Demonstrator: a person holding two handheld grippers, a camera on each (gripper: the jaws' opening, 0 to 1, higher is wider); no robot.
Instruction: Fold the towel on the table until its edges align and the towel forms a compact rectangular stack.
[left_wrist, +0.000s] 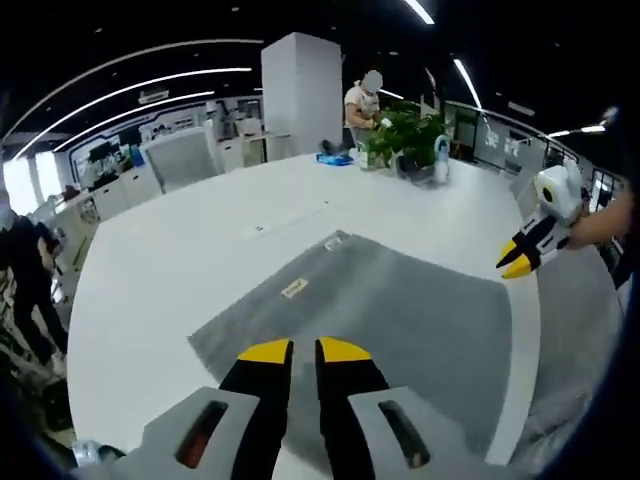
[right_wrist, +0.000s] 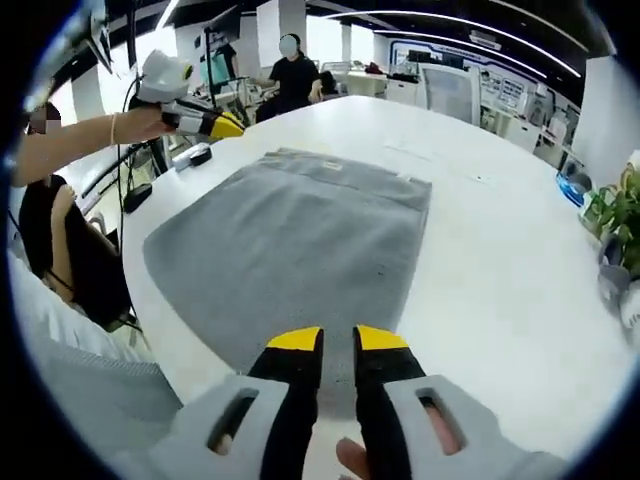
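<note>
Left gripper view: grey towel (left_wrist: 375, 320) lies flat and unfolded on the white counter (left_wrist: 160, 280), straight ahead of the left claw (left_wrist: 305, 350); claw tips sit over the towel's near edge, jaws nearly closed with a narrow gap, nothing between them; right claw (left_wrist: 518, 262) comes in from the right, beside the towel's far right corner, hovering, cannot tell if it is parted; small label (left_wrist: 294, 289) on the towel's left side; plants (left_wrist: 405, 140) and a person at the counter's far end.

Right gripper view: same towel (right_wrist: 290, 250) spreads away from the right claw (right_wrist: 338, 340), long axis running forward from it; jaws near-closed, empty, tips over the near hem; left claw (right_wrist: 228, 125) at the far left corner, held by a hand (right_wrist: 145, 122); judged: each claw is nearest its own corner, so the fold likely starts with both pinching that shared edge; fold not yet begun.
</note>
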